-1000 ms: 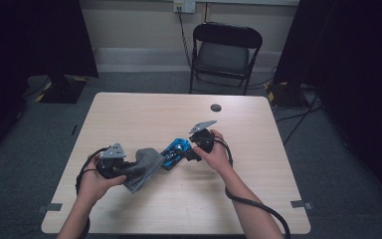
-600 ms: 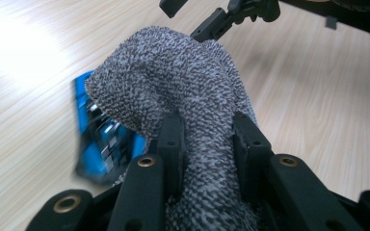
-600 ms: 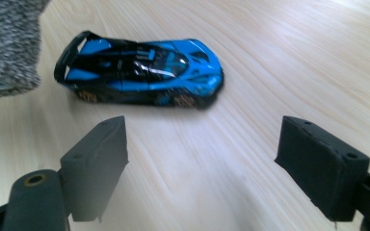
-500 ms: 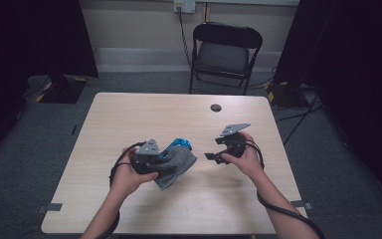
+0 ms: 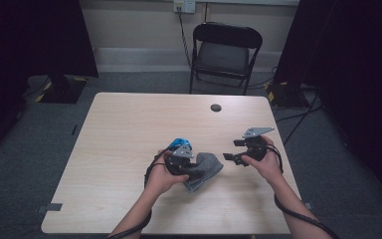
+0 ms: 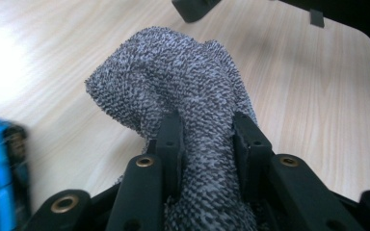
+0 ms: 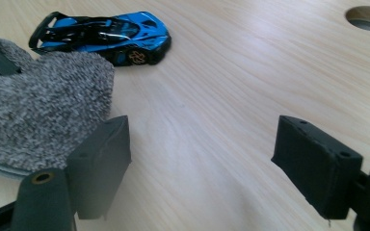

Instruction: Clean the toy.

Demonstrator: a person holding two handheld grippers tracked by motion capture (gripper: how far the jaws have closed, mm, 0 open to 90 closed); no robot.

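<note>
Left gripper (image 6: 204,144) view: jaws pinch the grey cloth (image 6: 183,91). Right gripper (image 7: 200,163) view: jaws wide but just been closing, nothing between; blue car (image 7: 103,36) beside cloth. Both hands low over table (image 5: 129,129).

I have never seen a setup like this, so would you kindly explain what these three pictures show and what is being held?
There is no robot here: a person sits at a pale wooden table and holds a hand-held tool with two black jaws in each hand. The wide picture comes from a fixed camera above the table, looking forward and down. The other two come from small cameras riding on the tools, each looking along its own jaws.

The left gripper is shut on a grey knitted cloth, which bunches up between its pads. The right gripper is open, with bare tabletop between its jaws; they have just been closing a little.

A blue and black toy sports car stands on the table beside the cloth. Farther back is a round cable hole in the tabletop, and behind the table a black folding chair.
</note>
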